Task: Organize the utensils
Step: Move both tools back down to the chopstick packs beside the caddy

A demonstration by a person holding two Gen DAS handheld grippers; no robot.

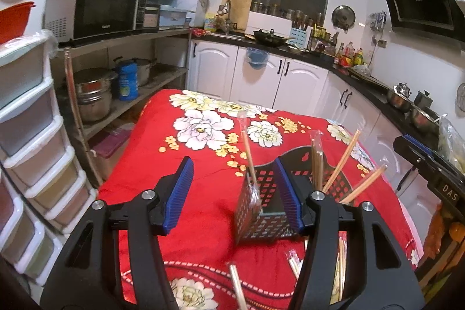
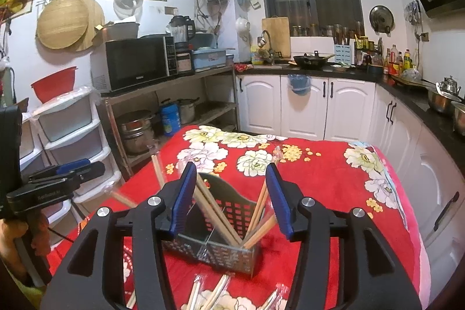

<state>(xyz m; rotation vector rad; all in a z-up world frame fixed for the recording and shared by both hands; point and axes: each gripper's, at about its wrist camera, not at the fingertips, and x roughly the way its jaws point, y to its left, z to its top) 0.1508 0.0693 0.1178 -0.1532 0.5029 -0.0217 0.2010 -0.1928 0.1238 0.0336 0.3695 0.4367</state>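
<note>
A black perforated utensil holder (image 1: 261, 211) (image 2: 221, 240) stands on the red floral tablecloth (image 1: 203, 208) (image 2: 319, 193). Several wooden chopsticks (image 1: 345, 159) (image 2: 215, 211) stand in its compartments, some in clear wrappers. More wrapped chopsticks (image 2: 209, 292) (image 1: 238, 286) lie on the cloth in front of it. My left gripper (image 1: 235, 193) is open and empty, just left of and in front of the holder. My right gripper (image 2: 232, 199) is open and empty, its fingers astride the holder from above and in front. The left gripper also shows in the right wrist view (image 2: 64, 176).
A stack of plastic drawers (image 1: 26, 150) (image 2: 75, 135) stands left of the table. A shelf with a microwave (image 1: 98, 7) (image 2: 136, 63) and pots is behind it. White cabinets and a cluttered counter (image 2: 407, 83) run along the back and right.
</note>
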